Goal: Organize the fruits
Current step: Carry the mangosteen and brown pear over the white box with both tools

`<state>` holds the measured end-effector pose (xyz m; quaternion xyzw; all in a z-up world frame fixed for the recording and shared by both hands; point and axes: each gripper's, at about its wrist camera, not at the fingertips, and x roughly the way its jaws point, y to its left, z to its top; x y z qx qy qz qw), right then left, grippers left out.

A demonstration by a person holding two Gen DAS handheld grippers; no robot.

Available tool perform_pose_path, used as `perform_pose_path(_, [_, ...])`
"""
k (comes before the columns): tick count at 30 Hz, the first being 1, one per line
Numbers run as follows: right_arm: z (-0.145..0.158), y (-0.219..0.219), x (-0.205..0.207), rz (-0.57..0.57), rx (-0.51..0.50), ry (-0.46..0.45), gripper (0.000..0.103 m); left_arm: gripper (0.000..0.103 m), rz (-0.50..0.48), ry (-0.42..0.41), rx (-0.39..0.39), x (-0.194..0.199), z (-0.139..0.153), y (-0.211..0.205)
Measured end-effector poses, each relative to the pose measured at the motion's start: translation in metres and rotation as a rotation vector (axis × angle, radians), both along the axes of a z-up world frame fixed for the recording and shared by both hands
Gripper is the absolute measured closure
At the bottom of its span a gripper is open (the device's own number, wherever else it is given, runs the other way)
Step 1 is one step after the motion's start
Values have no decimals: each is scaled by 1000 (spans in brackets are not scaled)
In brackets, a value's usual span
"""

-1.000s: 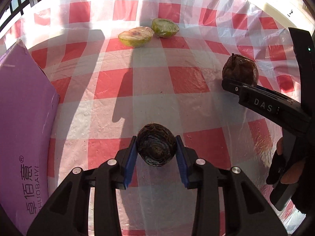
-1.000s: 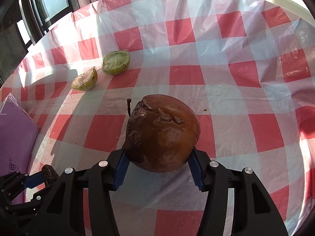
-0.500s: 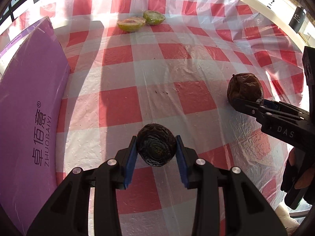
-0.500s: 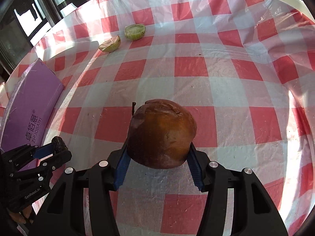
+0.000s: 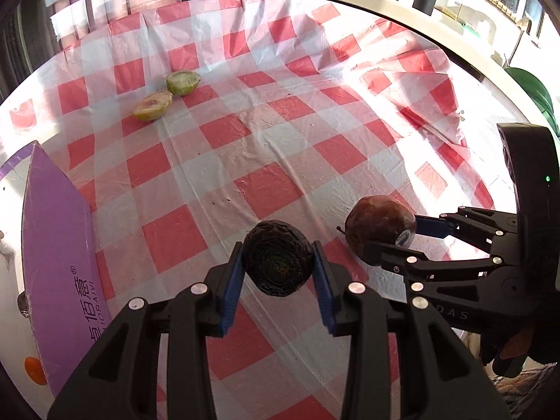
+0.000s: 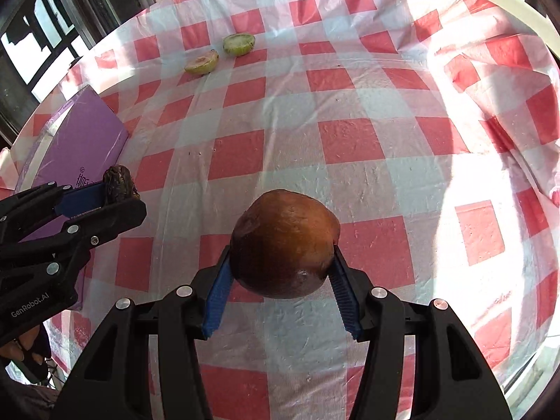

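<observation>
While two green halved fruits and a purple box lie apart, the down-tilted left gripper clamps a wrinkled black fruit; the right gripper clamps a smooth brown fruit.

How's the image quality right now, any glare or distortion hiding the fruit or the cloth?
Left wrist view: sharp, with fisheye bending at the edges; the dark wrinkled fruit in the left gripper is shaded but readable; sunlight washes out the far checked tablecloth. Right wrist view: glare bleaches the cloth's right side; the brown fruit in the right gripper is clear.
</observation>
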<state>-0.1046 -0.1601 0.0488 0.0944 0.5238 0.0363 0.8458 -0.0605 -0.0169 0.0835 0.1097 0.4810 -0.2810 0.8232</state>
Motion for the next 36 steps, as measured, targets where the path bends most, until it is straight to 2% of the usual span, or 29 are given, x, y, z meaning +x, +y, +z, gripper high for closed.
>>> perform_pose_path(10, [6,12,-14,-100,-53,-11,52,66,-79,-45,-63,-5,23,18])
perform_pose_path(16, [28,26,-16,-115,-39,-65,52,66,-74,-98,-98,-6,44,44])
perform_pose_path(21, [48,51,-18,-99,4,-108,52,66,-19,-118,-132,-9,57,81])
perform_pose_path(27, [75,101,-19,5,40,-170,52,65,95,-111,-159,-10,63,142])
perform_pose_path(36, [103,174,-9,181,71,-247,52,65,281,-104,-123,-10,59,235])
